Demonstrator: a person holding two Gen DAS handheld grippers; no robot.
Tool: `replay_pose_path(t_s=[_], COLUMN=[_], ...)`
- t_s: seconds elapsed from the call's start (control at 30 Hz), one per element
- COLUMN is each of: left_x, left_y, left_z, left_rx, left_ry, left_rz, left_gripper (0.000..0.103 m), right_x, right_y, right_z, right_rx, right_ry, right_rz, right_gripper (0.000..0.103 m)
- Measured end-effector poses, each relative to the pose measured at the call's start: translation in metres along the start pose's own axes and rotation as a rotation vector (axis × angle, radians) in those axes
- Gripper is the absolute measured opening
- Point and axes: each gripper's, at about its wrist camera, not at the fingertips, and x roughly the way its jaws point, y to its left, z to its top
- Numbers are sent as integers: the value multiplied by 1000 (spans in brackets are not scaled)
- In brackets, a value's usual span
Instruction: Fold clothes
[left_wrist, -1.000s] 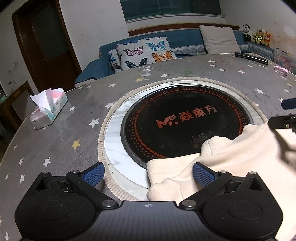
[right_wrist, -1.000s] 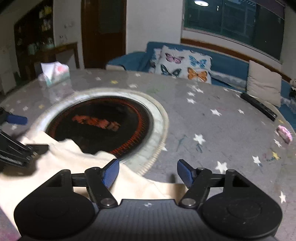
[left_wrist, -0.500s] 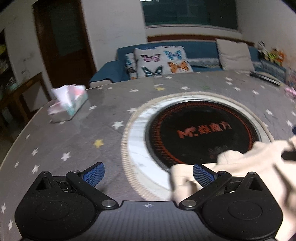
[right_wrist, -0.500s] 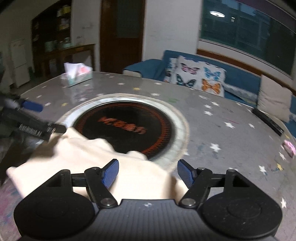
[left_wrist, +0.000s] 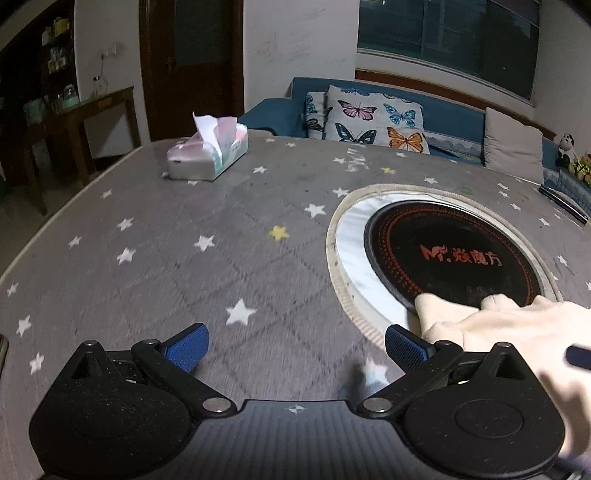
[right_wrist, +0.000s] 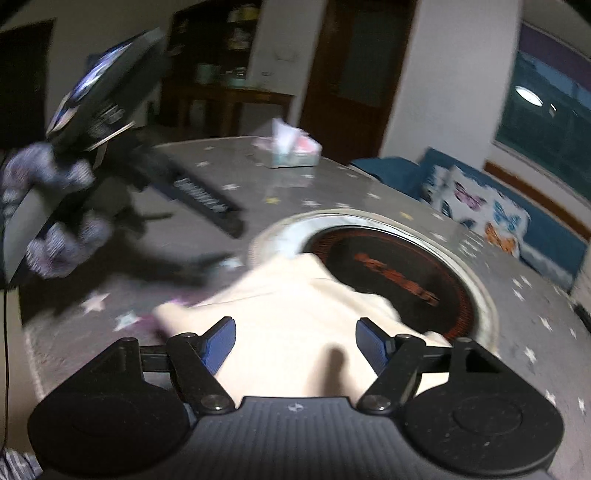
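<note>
— How did the claws stand?

— The left gripper was spread wide over bare starred tablecloth, nothing between its blue pads. The right gripper gaped too, hovering over the cream garment, gripping none of it.

— Where was the garment?

— Rumpled on the table, its far edge lapping the black round cooktop.

— What else was around?

— A tissue box with a tissue sticking up, well apart; a butterfly cushion on the blue sofa beyond.

— What had changed?

— A second earlier the cloth lay between the left fingers; since then that gripper had swung off to the left.
</note>
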Motion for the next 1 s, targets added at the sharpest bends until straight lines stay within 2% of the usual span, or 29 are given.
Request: replay_pose_path(t_s=[0.13,0.2,0.33,0.47,0.7,0.77,0.9,1.0], left_x=[-4,-5,-6,-7,-11,-13,-14,-16], left_y=[3,4,6,7,10,9,8,7], left_z=[-3,-4,-6,-7,-9,-9,-11,-13], left_rx=[-12,-18,-29,-36,-49,-51,-66,-79], left_ry=[-1,-1,-1,0,-5,-3,9,19], left_rz=[-14,-17,-23,-30,-44,-57,-98,-130], left_gripper=[103,103,103,103,103,103,103,102], right_x=[0,-6,-3,8,0,7,-2,-13], right_y=[20,20,24,34,39,43,38,39], right_z=[0,5,7,0,4,1,6,8], right_rx=[-83,-76,-55,-78,-111,-125,-104,-116], right_ry=[-31,-51,-34,-26,-37,-15,-27,-16], right_rz=[-50,-58,-18,-17,-2,6,25,87], right_gripper=[73,73,73,71,69,67,64,64])
